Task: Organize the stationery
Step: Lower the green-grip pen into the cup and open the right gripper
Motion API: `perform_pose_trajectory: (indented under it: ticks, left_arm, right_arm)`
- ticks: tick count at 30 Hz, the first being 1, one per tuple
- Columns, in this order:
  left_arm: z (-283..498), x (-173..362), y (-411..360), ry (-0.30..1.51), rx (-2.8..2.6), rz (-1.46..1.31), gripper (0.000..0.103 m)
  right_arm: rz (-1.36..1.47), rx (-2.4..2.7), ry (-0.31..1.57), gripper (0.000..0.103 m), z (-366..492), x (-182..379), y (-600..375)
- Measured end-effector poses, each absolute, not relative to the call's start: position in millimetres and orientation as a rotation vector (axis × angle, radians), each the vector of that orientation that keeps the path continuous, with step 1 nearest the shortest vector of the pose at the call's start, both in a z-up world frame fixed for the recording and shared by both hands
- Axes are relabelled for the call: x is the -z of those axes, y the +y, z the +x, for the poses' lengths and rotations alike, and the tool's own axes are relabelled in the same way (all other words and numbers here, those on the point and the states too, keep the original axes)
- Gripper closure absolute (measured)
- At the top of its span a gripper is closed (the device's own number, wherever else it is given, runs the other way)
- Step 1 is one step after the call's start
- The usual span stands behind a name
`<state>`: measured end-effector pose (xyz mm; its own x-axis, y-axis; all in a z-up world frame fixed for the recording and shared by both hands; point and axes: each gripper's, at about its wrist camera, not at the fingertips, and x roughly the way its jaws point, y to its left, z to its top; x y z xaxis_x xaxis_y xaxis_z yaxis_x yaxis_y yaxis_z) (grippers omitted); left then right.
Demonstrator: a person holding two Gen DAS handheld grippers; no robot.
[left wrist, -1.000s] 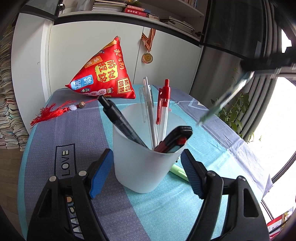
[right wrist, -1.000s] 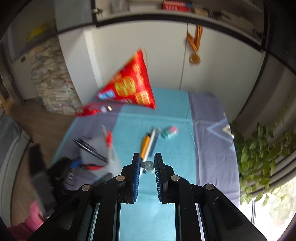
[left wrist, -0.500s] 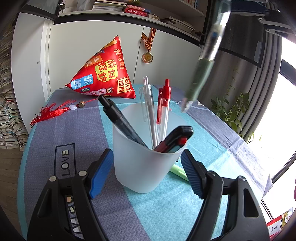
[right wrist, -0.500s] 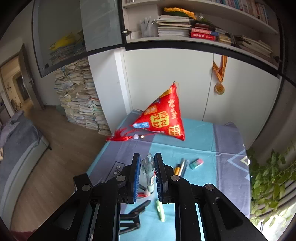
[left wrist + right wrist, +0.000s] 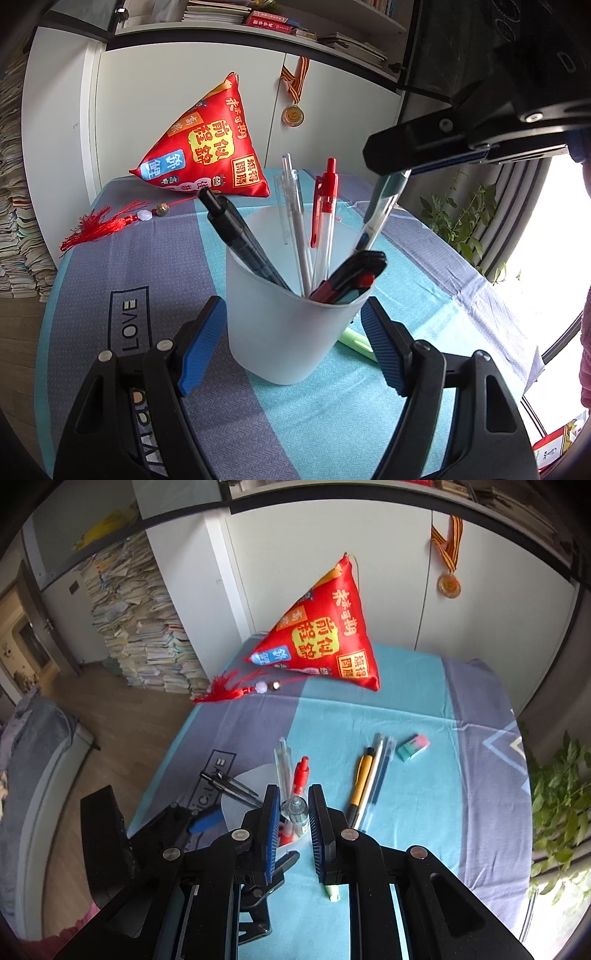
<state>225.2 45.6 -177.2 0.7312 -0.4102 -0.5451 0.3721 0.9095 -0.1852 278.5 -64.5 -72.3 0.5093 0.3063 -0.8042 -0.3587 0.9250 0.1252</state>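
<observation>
Beyond the right tool (image 5: 292, 829) pinching a pen (image 5: 294, 808), only its view shows an eraser (image 5: 413, 746).

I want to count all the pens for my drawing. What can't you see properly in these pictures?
- Left wrist view: pen tips are hidden inside the frosted white plastic cup.
- Left wrist view: the pale green highlighter is mostly behind the cup and the left gripper.
- Right wrist view: the clear pen in the right gripper shows only its top end.
</observation>
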Motion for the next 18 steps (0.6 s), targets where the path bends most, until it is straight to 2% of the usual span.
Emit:
perform_pose_trajectory:
  ticks: [11, 18]
  left_arm:
    - [225, 175, 45, 0.615, 0.43, -0.065, 0.028]
    - [226, 175, 45, 0.614, 0.43, -0.064, 0.028]
  right_arm:
    - [0.01, -0.376, 0.922, 0.086, 274, 64, -93]
    - [0.001, -0.285, 1.11, 0.086, 294, 125, -115]
